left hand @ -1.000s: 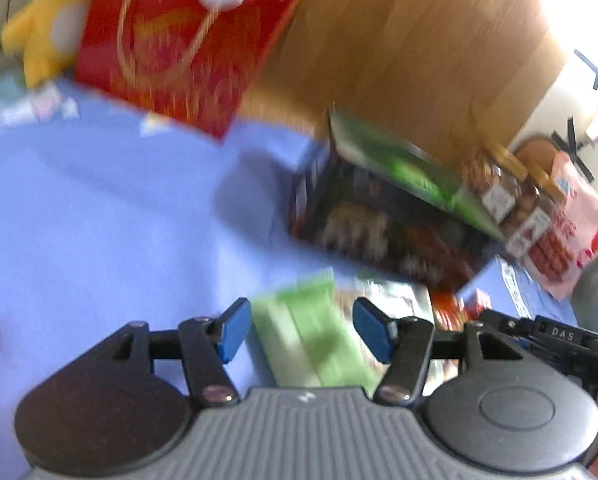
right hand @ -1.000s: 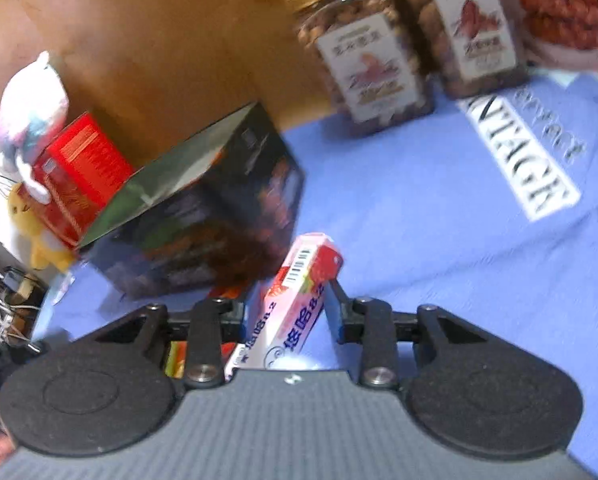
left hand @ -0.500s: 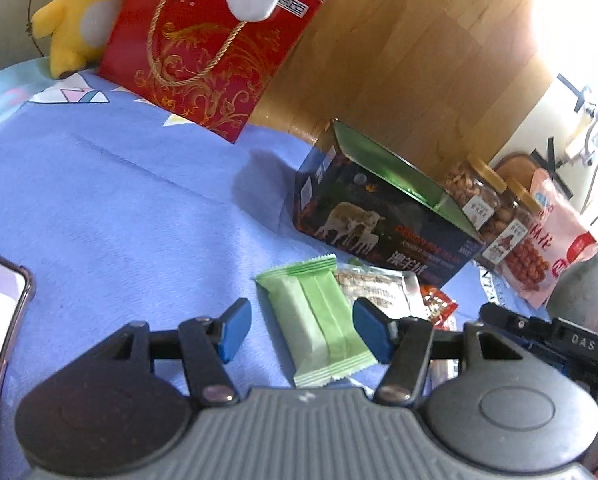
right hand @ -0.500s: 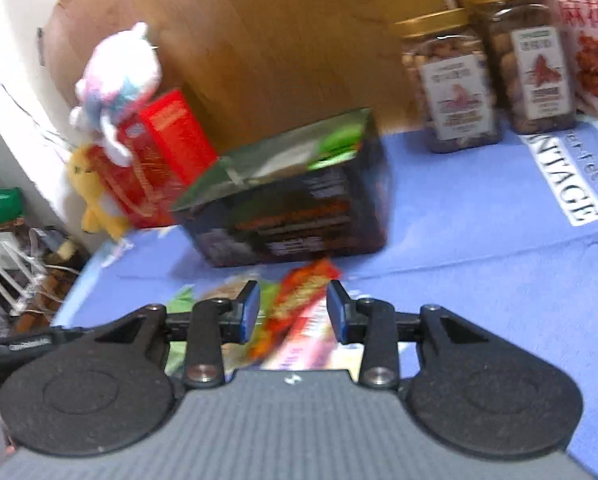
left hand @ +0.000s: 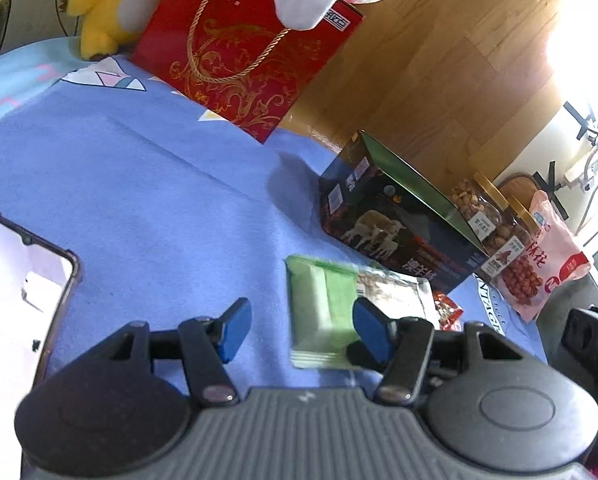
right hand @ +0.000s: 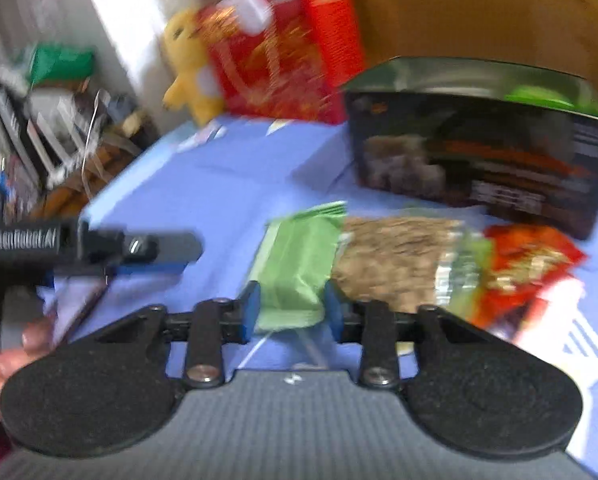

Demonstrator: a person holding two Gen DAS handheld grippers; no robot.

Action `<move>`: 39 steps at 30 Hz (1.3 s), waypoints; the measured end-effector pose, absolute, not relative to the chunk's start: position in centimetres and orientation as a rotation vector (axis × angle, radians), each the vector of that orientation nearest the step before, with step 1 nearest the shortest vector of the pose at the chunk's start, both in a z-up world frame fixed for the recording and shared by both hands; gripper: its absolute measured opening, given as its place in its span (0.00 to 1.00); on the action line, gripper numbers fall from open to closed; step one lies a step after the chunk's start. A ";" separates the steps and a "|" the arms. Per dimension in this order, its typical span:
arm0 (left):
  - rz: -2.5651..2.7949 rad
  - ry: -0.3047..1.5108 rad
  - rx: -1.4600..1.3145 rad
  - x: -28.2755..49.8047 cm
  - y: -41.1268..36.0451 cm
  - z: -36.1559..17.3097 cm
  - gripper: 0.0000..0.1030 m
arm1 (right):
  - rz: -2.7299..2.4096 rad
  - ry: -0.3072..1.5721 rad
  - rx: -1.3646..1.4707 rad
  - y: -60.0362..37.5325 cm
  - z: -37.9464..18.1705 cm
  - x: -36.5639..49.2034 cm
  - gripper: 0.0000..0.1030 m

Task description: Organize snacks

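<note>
A green snack packet [left hand: 323, 308] lies on the blue cloth [left hand: 159, 200], with a clear packet of brown snacks [left hand: 395, 292] and a red packet [left hand: 447, 312] beside it. My left gripper [left hand: 301, 330] is open; the green packet sits just in front of its right pad and nothing is held. In the blurred right wrist view, my right gripper [right hand: 293, 312] has its jaws closing, still apart, with the near end of the green packet [right hand: 299, 264] between the pads. The brown packet [right hand: 399, 256], red packet [right hand: 527, 264] and a pink-white packet [right hand: 559, 320] lie to its right.
A dark box with a green lid [left hand: 391, 224] stands behind the packets. Farther right are two nut jars [left hand: 479, 208] and a pink bag [left hand: 547, 256]. A red gift bag [left hand: 243, 48] with plush toys is at the back left. A phone [left hand: 15, 280] lies at the left.
The right gripper let go of the pink packet and swung left, past the red packet, to the green one. The left gripper shifted left, so the green packet now sits by its right pad.
</note>
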State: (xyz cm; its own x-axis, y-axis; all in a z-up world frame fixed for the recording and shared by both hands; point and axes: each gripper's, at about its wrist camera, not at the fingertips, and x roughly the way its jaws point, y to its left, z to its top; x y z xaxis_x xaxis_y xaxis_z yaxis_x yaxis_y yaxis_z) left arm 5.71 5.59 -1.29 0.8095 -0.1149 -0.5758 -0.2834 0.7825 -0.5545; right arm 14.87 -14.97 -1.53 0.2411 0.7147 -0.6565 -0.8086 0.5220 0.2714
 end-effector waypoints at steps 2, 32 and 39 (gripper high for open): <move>0.098 0.630 -0.684 5.6 6.0 -1.4 0.56 | 1.059 0.756 -0.213 -14.0 -1.2 13.3 0.10; -0.084 0.492 -0.447 12.5 -0.6 7.3 0.47 | 0.987 0.353 -0.303 -18.0 4.2 11.4 0.12; 0.060 0.444 -0.382 18.4 -1.3 8.6 0.55 | 0.812 0.275 -0.297 -17.8 6.5 18.4 0.22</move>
State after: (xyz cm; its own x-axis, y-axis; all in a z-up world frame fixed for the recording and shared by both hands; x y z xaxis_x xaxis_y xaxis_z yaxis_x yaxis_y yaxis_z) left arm 18.37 -1.29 8.55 0.9026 -0.0259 -0.4297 -0.1388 0.9274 -0.3474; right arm 18.45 -17.81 6.46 0.6569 0.6671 -0.3513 -0.7433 0.6510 -0.1539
